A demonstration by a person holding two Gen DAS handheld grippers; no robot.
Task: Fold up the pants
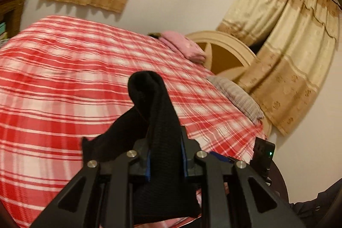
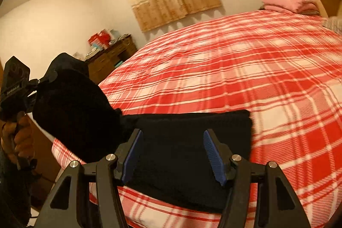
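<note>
The black pants [image 2: 188, 155] lie partly folded on the near edge of the red plaid bed [image 2: 245, 69]. My left gripper [image 1: 165, 155] is shut on one end of the black pants [image 1: 158, 119] and holds it up above the bed. In the right wrist view that lifted end [image 2: 70, 104] rises at the left, with the left gripper's body [image 2: 15, 82] beside it. My right gripper [image 2: 173, 155] is open, its blue pads [image 2: 131, 157] spread over the flat part of the pants without gripping it.
Folded pink cloth [image 1: 183, 46] and a grey striped pillow [image 1: 237, 95] lie by the cream headboard [image 1: 224, 46]. Beige curtains [image 1: 284, 46] hang on the walls. A wooden dresser [image 2: 111, 59] with boxes stands beyond the bed. The bed [image 1: 64, 89] stretches ahead.
</note>
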